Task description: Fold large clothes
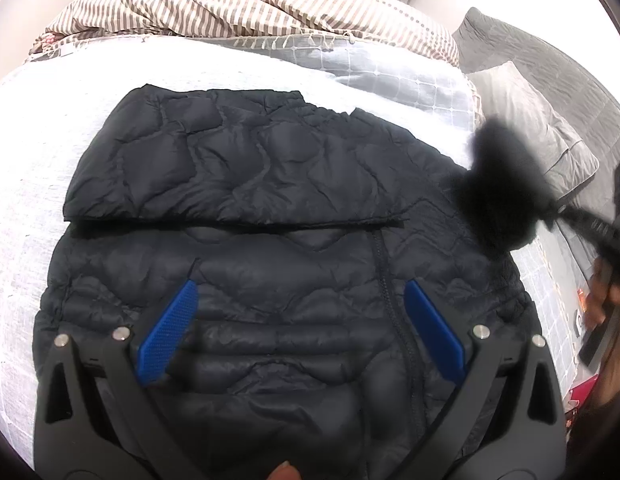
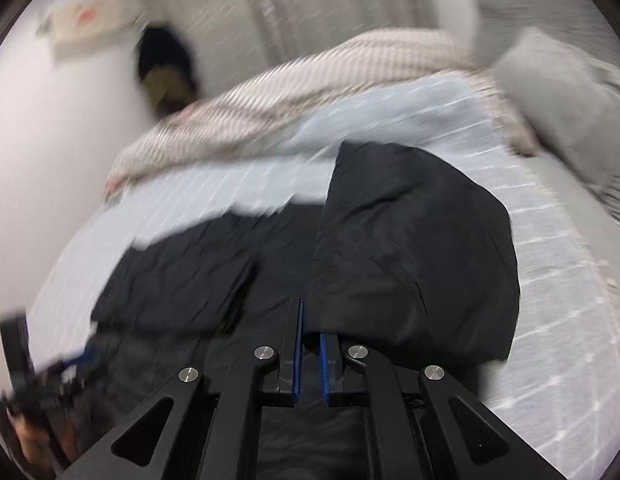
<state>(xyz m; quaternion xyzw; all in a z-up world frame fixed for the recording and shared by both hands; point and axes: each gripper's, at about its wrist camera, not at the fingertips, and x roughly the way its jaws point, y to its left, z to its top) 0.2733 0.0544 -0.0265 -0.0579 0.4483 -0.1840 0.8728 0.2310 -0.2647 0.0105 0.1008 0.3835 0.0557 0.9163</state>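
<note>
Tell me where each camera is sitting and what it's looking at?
Left wrist: sits on the open left gripper, looking down at the black jacket on the bed; a fingertip shows below.
Right wrist: sits on the shut right gripper, looking down over the jacket toward the striped blanket; blurry, with a hand at the lower left.
Both show the jacket, bed, blanket and grey pillow.

Jacket on the bed

The jacket (image 1: 270, 208) lies on the bed sheet (image 1: 26, 168); behind it lies a striped blanket (image 1: 238, 8), to its right a pillow (image 1: 529, 120).
</note>
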